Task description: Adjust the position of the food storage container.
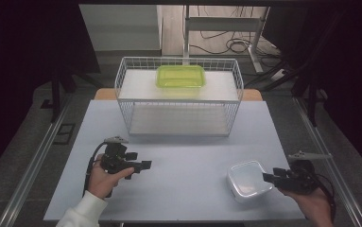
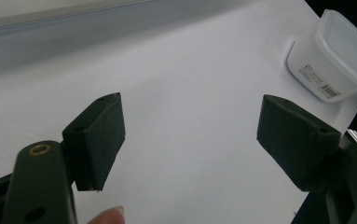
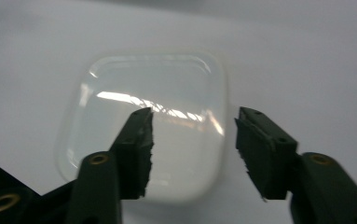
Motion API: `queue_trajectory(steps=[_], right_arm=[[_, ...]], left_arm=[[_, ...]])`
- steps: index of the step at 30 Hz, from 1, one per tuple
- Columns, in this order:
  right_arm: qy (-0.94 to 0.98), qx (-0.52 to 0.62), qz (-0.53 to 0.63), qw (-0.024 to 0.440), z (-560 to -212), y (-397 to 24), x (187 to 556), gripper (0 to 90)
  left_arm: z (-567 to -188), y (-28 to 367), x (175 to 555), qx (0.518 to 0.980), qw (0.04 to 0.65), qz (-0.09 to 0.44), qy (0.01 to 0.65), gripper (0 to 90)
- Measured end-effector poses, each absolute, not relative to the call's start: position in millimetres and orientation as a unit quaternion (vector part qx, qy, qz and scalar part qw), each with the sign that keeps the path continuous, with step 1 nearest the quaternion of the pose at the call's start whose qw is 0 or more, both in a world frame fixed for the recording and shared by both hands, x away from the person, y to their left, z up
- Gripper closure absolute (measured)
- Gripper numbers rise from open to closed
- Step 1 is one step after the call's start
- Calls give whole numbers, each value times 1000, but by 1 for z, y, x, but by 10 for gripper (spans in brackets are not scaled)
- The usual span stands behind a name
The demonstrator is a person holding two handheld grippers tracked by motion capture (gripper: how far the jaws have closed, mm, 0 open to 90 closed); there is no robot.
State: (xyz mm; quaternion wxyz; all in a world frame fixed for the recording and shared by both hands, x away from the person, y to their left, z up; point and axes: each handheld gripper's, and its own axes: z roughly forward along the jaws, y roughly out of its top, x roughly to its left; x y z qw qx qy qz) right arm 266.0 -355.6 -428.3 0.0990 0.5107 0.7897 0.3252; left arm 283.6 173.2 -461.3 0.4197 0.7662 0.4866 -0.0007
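Right tongs (image 3: 192, 149) over white container (image 3: 143, 126)

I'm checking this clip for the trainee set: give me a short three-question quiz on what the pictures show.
1. True or false: the green container lies on the table in front of the wire basket.
2. Which tool is at the white lidded container? A) left tool B) right tool
3. Fill in: the left tool's jaws stand ____ over bare table.

Key
1. False: it sits on the basket's upper shelf.
2. B: its jaws straddle the container's near edge and do not yet press on it.
3. Open, with nothing between them.
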Motion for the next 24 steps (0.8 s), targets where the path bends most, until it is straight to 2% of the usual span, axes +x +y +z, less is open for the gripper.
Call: queue_trajectory(steps=[5,6,9,13,18,24], right_arm=[[782,537,296,116,-434,-372,261,638],[781,541,287,119,-436,-376,260,696],[787,542,271,114,-441,-379,260,792],[800,540,238,109,-453,-378,262,883],[814,527,224,92,-463,-368,265,891],[823,520,210,94,-466,-356,267,891]], left_arm=[[-463,175,285,765,418,-2,490,231],[-464,175,285,765,418,-2,490,231],[-465,176,285,764,417,-4,492,231],[-464,176,285,760,426,-15,491,232],[-463,175,283,762,422,-5,492,235],[-465,176,283,762,419,-7,493,235]])
